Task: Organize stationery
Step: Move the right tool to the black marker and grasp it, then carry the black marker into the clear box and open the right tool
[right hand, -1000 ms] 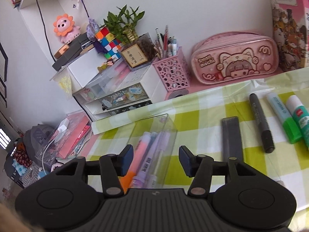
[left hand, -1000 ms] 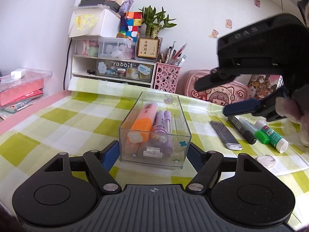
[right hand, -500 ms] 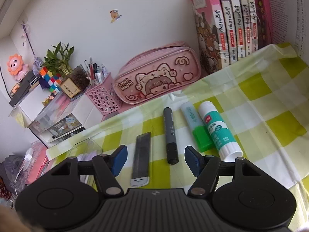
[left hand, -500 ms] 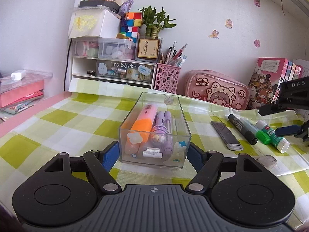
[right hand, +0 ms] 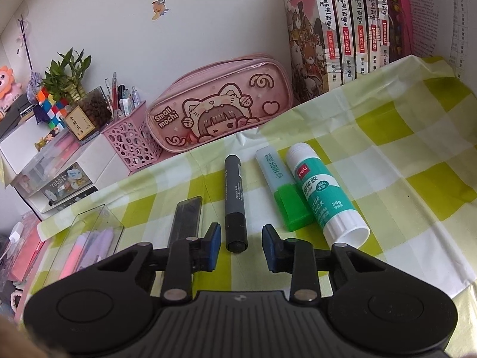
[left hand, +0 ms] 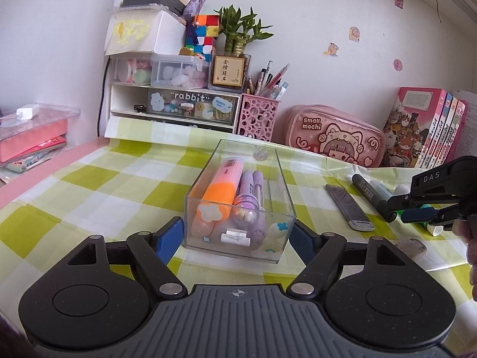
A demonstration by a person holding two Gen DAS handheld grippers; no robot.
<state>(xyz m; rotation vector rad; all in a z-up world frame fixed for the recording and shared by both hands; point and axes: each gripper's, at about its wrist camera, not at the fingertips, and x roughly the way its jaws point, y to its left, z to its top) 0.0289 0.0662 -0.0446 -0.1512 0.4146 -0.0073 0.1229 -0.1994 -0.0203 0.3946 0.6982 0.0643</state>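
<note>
Clear plastic, the box (left hand: 238,208) sits on the counter (left hand: 89,197) between the left tongs (left hand: 237,238), whose blue pads flank its near corners; whether they press the walls or stand just off them I cannot tell, though the jaws have just been easing apart. Inside lie an orange highlighter (left hand: 217,191) and purple pens (left hand: 250,200).

To the right, the right tongs (right hand: 241,240) have just been closing and straddle the near, capped end of the black marker (right hand: 234,200), pads not yet touching it. To do this well, I judge the tongs should sink until the pads sit level with the barrel, close squarely across it, then lift straight so it does not roll toward the dark flat case (right hand: 186,217) on its left or the green highlighter (right hand: 280,191) on its right.

Readable writing: "HIGH" on the green highlighter, "GLUE STICK" and "deli" on the glue (right hand: 325,197), "Small mochi" on the pink pouch (right hand: 220,113), "rabbit" on the drawer (left hand: 190,106), "DAS" on the right tongs' body.
</note>
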